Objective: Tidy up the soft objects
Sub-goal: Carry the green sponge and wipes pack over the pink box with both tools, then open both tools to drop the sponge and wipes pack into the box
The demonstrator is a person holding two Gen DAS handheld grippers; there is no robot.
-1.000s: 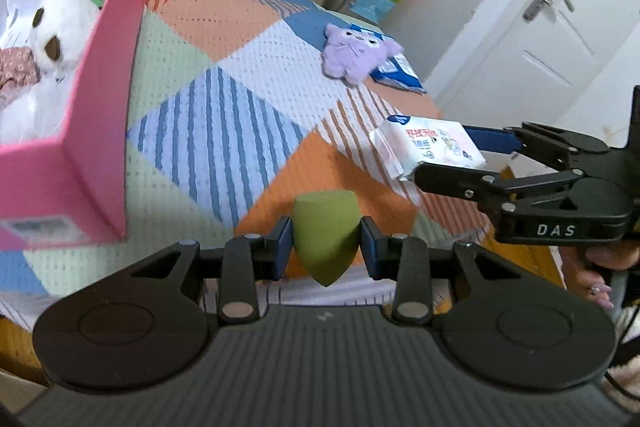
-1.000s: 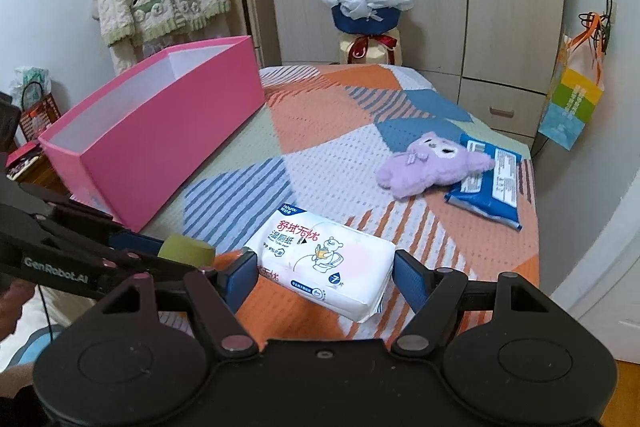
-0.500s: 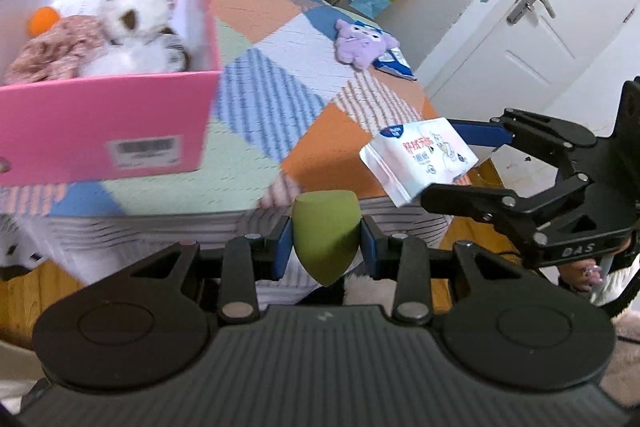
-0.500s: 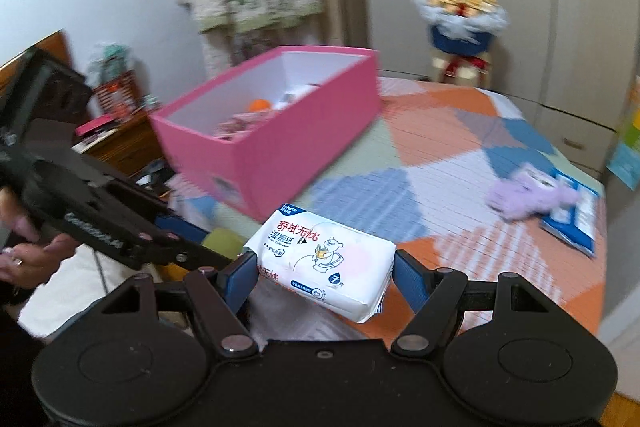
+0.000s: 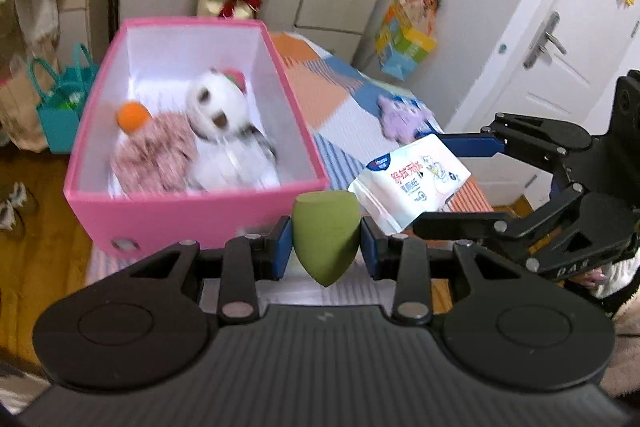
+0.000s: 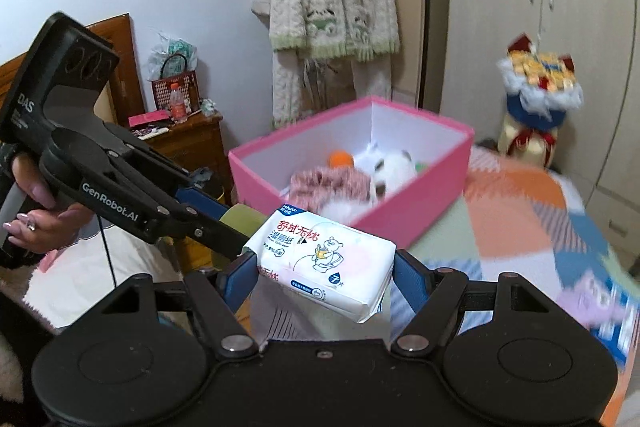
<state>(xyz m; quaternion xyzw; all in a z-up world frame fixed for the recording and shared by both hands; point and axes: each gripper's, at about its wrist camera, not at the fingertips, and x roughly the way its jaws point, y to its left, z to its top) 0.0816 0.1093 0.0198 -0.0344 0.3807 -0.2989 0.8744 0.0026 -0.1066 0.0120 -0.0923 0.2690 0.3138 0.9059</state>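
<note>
I'm carrying both loads toward the pink box [image 5: 200,223] on the bed [image 6: 516,211], left gripper [image 5: 326,247] jaws clamped on the green sponge [image 5: 326,233], right gripper [image 6: 324,275] jaws gripping the wipes pack [image 6: 320,259]; next I'd move over its opening and release.

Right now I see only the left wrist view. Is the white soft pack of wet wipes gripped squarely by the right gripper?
Observer: Yes. The right gripper presses its two blue pads on opposite ends of the white soft pack of wet wipes, printed face up.
Operator: My left gripper holds the green teardrop sponge. What stands beyond the pink cardboard box?
Observer: A wooden nightstand with a clear plastic bottle on it, to the box's left in the right wrist view.
</note>
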